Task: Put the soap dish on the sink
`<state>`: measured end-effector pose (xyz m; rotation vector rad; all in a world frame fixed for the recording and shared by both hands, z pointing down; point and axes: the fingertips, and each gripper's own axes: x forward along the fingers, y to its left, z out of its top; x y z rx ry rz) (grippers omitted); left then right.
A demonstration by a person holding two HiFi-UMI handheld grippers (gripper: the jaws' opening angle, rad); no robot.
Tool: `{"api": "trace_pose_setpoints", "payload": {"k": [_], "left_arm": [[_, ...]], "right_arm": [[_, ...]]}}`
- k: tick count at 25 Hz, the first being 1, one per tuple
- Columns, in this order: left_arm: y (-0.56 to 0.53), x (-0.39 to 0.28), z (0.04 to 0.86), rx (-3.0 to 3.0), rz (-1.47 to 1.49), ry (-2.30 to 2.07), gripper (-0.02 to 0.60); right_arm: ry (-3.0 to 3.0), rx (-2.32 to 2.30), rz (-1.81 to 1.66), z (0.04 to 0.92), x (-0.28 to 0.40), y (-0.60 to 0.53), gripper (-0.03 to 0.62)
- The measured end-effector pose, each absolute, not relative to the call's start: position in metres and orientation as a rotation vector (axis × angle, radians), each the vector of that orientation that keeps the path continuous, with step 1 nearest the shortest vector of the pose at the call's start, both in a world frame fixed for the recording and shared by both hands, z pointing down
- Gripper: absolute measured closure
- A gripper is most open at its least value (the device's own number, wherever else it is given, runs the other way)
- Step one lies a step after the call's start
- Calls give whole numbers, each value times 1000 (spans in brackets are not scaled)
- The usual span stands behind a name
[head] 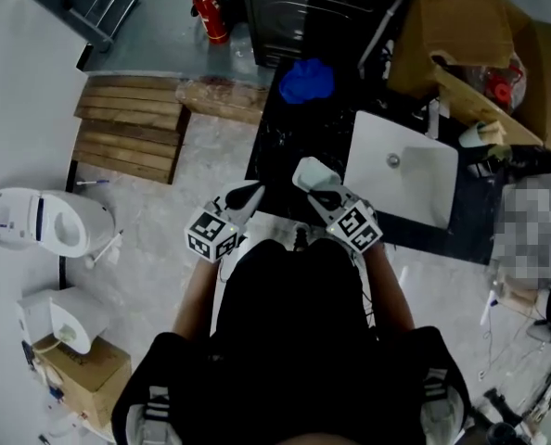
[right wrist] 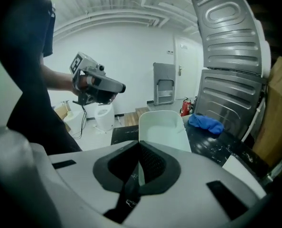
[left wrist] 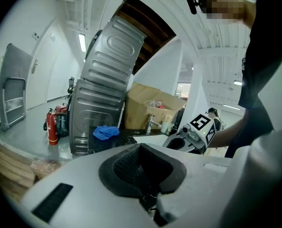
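Observation:
My right gripper (head: 324,193) is shut on a white soap dish (head: 310,171), held out over the near edge of the black counter (head: 285,137). In the right gripper view the soap dish (right wrist: 163,128) sticks out past the closed jaws of the right gripper (right wrist: 140,166), its hollow facing up. The white sink basin (head: 402,168) lies to the right of the dish, with a faucet (head: 433,119) behind it. My left gripper (head: 244,196) is shut and holds nothing, just left of the right one. The left gripper (left wrist: 142,169) looks toward the counter, with the right gripper (left wrist: 194,136) on its right.
A blue cloth (head: 306,81) lies on the counter near a grey metal appliance (head: 313,7). Cardboard boxes (head: 461,26) stand behind the sink. A red fire extinguisher (head: 211,12), a wooden pallet (head: 132,128) and a white toilet (head: 44,222) are on the floor at the left.

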<state>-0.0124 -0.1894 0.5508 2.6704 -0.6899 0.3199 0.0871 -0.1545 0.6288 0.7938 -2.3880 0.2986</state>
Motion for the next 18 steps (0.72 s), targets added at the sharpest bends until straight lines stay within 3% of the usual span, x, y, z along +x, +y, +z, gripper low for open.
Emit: {"api": "trace_pose_setpoints", "payload": {"k": [18], "left_arm": [[-198,-11,554,2603,308,-877,581]], "right_arm": [[-2191,504,251,699,98,-180,597]]}}
